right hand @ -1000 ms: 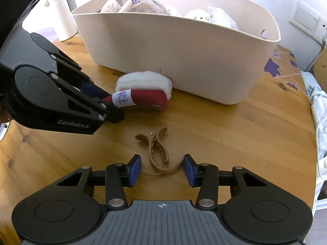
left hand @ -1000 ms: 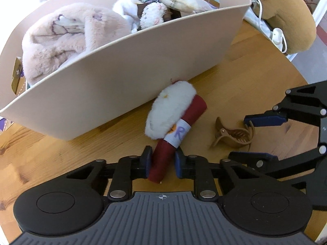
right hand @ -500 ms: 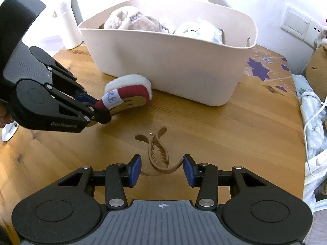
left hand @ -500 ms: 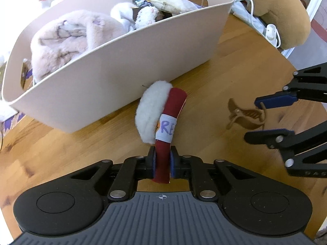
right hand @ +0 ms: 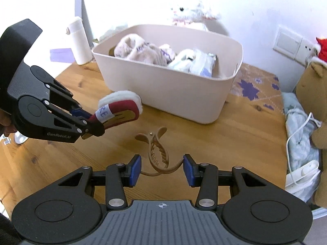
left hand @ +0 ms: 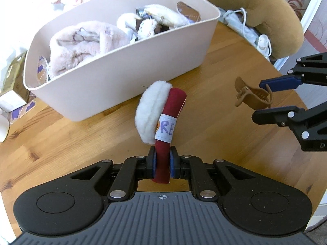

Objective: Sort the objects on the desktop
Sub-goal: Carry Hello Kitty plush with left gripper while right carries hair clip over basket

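A red felt piece with a white fluffy edge and a paper label [left hand: 169,110] hangs above the wooden table [left hand: 61,134], with my left gripper [left hand: 162,164] shut on its lower end. In the right wrist view the same piece [right hand: 120,107] sticks out of the left gripper [right hand: 90,122] toward the beige bin [right hand: 173,89]. My right gripper [right hand: 162,168] is shut on a tan hair claw clip [right hand: 157,151], which is off the table. The left wrist view shows the clip [left hand: 251,97] between the right gripper's fingers [left hand: 278,81]. The bin [left hand: 143,71] holds several plush items.
A white bottle [right hand: 79,40] stands left of the bin. A brown plush toy [left hand: 265,14] and a white cable with a plug [left hand: 263,42] lie at the table's right edge. A tissue box [left hand: 12,77] sits at the left. A white plush toy [right hand: 190,12] stands behind the bin.
My left gripper has closed tight on the red piece and lifted it off the table. The right gripper has risen with the clip. The bin now looks farther off in both views.
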{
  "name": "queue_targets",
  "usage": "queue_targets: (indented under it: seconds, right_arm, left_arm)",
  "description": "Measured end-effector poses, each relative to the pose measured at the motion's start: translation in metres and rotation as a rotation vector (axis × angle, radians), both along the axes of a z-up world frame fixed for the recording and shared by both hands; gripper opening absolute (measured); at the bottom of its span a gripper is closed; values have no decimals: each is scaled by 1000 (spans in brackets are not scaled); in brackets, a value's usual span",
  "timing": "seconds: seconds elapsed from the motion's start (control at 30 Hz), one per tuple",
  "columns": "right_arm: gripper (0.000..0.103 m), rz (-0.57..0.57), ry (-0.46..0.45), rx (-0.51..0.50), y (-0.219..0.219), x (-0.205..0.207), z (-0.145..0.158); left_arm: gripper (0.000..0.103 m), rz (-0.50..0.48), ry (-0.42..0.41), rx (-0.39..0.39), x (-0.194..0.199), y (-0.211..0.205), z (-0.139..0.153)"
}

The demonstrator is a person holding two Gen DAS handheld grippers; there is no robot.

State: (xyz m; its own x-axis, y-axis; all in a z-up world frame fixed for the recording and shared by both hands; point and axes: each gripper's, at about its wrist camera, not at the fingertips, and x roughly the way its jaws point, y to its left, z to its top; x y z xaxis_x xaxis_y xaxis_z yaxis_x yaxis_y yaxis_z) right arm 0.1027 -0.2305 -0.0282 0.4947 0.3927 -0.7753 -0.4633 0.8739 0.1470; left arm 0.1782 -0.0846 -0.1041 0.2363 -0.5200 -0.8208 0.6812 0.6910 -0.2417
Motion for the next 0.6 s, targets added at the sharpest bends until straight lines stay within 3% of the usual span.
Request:
queue_targets:
  seconds: [0.6]
  right_arm:
    - [42,-38,-141,57,-41,1,64]
  left_arm:
    - [12,83,-70,-60,-5,32,50]
